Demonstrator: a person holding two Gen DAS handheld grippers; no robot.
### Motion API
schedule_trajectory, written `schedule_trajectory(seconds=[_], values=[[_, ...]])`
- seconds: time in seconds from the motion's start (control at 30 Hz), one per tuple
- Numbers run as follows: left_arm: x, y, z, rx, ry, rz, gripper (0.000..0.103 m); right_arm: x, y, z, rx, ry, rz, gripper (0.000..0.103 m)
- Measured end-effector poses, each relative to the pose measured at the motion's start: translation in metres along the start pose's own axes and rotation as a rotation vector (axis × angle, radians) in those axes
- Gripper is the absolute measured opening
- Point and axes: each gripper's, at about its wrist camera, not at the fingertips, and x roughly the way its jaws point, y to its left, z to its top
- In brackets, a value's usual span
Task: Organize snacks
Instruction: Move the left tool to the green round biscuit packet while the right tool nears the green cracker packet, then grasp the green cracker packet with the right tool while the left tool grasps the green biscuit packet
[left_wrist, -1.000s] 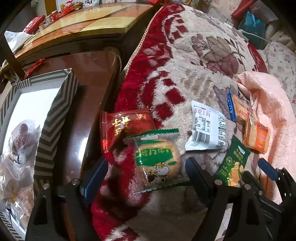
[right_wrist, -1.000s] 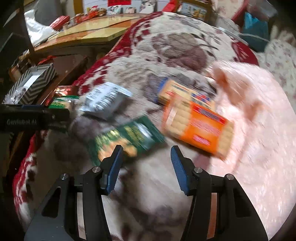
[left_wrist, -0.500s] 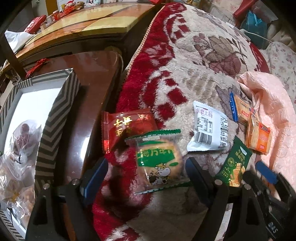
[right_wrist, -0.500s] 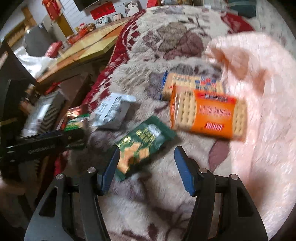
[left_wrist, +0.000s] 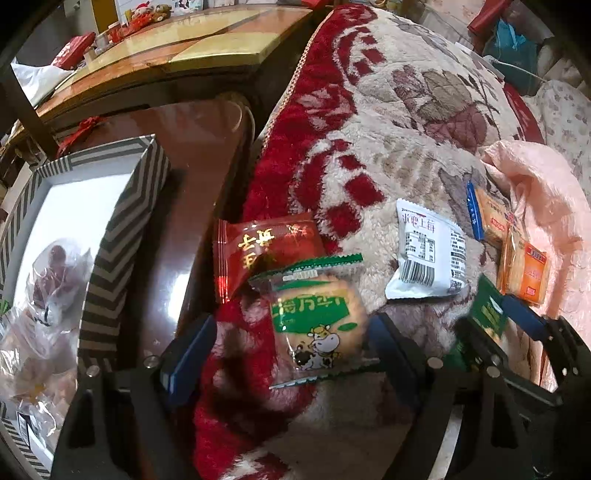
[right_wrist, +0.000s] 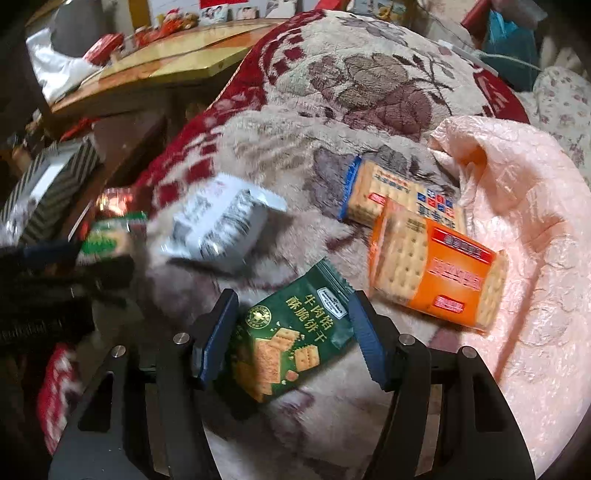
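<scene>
Snack packets lie on a red and beige floral blanket (left_wrist: 388, 122). My left gripper (left_wrist: 291, 347) is open wide around a clear green biscuit packet with a cow (left_wrist: 317, 317); its left pad stands well clear of it. A red packet (left_wrist: 266, 247) lies just behind. My right gripper (right_wrist: 291, 336) is open, and a dark green cracker packet (right_wrist: 291, 332) lies flat between its blue pads, which stand at the packet's two edges. In the left wrist view the right gripper (left_wrist: 502, 328) sits over that green packet (left_wrist: 487, 310).
A white packet (right_wrist: 221, 229), an orange cracker pack (right_wrist: 439, 273) and a blue-edged cracker pack (right_wrist: 388, 192) lie beyond. Pink cloth (right_wrist: 517, 221) covers the right. A striped box (left_wrist: 122, 236) holding bagged snacks stands on a dark wooden table (left_wrist: 192, 155) at the left.
My right gripper has moved from the orange pack's side over to the green cracker packet and its jaws have widened around it. The left gripper has stayed put.
</scene>
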Motion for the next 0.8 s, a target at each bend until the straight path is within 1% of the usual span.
schedule_trajectory(seconds=[0.1,0.17,0.27,0.33,0.4,0.43,0.5,0.6,0.7,0.77,0.8], values=[[-0.002,-0.002,-0.001,0.004,-0.005,-0.004,0.087,-0.011,-0.01,-0.012,-0.049,0.01,-0.043,0.062],[-0.003,-0.003,-0.001,0.005,-0.006,-0.007,0.087,-0.018,-0.022,-0.021,-0.034,0.008,-0.041,0.062],[-0.004,-0.006,-0.001,0.008,-0.004,-0.014,0.087,-0.03,-0.049,-0.034,0.064,-0.015,0.052,0.062],[-0.004,-0.008,-0.001,0.013,-0.005,-0.014,0.087,-0.034,-0.06,-0.043,0.126,-0.026,0.094,0.063],[-0.003,-0.008,-0.001,0.008,0.0,-0.017,0.087,-0.034,-0.068,-0.048,0.185,-0.033,0.122,0.063],[-0.003,-0.008,-0.001,0.004,0.002,-0.021,0.087,-0.034,-0.069,-0.049,0.193,-0.036,0.121,0.063],[-0.001,-0.007,0.0,-0.003,0.009,-0.026,0.087,-0.032,-0.067,-0.049,0.17,-0.034,0.1,0.063],[0.0,-0.007,0.001,-0.003,0.01,-0.023,0.087,-0.025,-0.062,-0.043,0.127,-0.01,0.097,0.07],[0.003,-0.009,0.003,-0.003,0.019,-0.029,0.087,-0.017,-0.062,-0.04,0.136,0.014,0.114,0.07],[0.006,-0.01,0.003,0.007,0.027,-0.035,0.086,-0.011,-0.063,-0.042,0.146,0.021,0.127,0.068],[0.007,-0.011,0.003,0.01,0.03,-0.039,0.081,-0.01,-0.065,-0.044,0.153,0.009,0.137,0.053]])
